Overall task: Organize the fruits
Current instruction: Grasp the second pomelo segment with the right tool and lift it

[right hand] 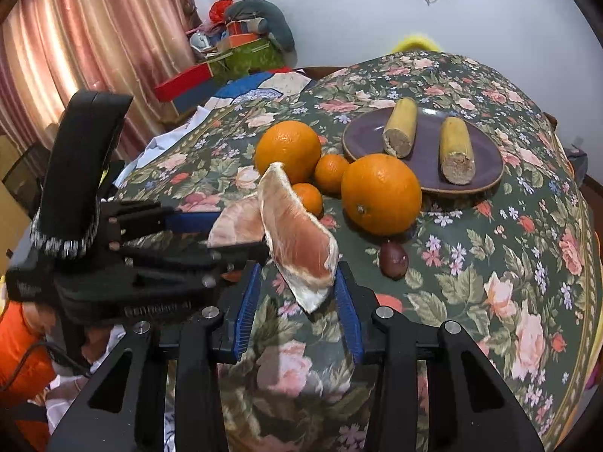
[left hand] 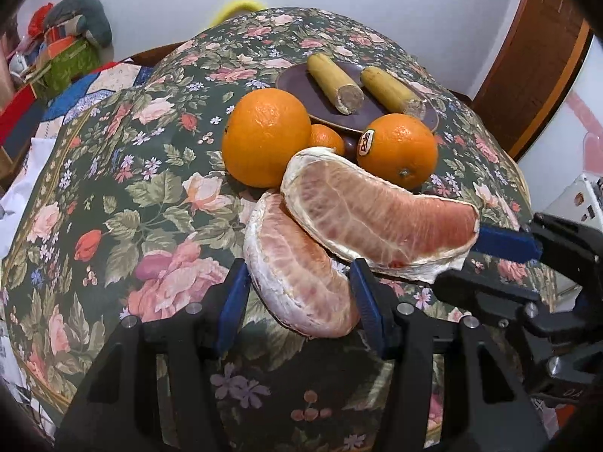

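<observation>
- My left gripper has its blue pads pressed on a pomelo wedge, and my right gripper pinches a second pomelo wedge by its lower tip; the two wedges lean together above the cloth
- The floral tablecloth covers the whole table, dark green with pink roses
- On it sit two big oranges, two small mandarins and a purple plate bearing two cut banana pieces, all beyond the wedges
- The room has a pale wall, pink curtains and a heap of boxes and cloth in the corner
- Only my right view shows a small dark fruit near the front orange, the second mandarin and the curtains
- Only my left view shows the brown wooden door and the sticker on one orange
</observation>
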`<act>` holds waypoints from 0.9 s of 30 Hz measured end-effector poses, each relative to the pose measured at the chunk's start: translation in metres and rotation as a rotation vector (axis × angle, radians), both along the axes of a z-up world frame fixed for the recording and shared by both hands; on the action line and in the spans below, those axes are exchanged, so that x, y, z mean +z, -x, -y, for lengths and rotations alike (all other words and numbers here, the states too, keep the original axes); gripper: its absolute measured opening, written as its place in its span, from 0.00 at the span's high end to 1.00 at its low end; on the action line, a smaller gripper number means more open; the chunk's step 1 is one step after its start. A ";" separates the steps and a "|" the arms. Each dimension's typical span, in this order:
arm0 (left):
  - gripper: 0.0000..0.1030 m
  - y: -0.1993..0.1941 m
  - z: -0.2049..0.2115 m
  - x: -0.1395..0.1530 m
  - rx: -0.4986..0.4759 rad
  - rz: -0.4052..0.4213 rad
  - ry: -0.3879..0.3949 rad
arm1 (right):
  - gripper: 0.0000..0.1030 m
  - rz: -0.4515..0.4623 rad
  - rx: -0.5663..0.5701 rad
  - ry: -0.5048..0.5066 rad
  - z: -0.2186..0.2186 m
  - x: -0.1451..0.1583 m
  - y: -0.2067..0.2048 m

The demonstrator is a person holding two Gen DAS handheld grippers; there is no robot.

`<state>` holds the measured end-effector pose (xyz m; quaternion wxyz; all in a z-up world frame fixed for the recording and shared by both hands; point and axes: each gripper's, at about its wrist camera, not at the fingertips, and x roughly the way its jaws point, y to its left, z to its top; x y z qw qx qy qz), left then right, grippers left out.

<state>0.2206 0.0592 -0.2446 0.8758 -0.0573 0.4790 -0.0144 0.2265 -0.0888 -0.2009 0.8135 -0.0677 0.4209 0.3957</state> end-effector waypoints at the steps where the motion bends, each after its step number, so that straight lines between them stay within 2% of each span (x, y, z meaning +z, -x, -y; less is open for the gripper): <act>1: 0.48 0.000 -0.001 0.000 -0.001 0.000 0.005 | 0.65 -0.002 0.002 -0.004 -0.001 0.000 -0.002; 10: 0.47 0.005 -0.011 0.000 0.000 0.003 0.050 | 0.71 -0.028 0.026 -0.030 -0.020 -0.006 -0.018; 17: 0.41 0.014 -0.017 0.001 -0.011 0.019 0.003 | 0.72 -0.050 0.051 -0.003 -0.029 -0.016 -0.025; 21: 0.40 0.015 -0.024 0.001 -0.005 0.016 -0.002 | 0.78 -0.059 0.093 0.028 -0.039 -0.025 -0.022; 27: 0.37 0.014 -0.024 0.000 0.003 0.012 -0.017 | 0.78 0.051 0.021 0.087 -0.025 -0.018 -0.010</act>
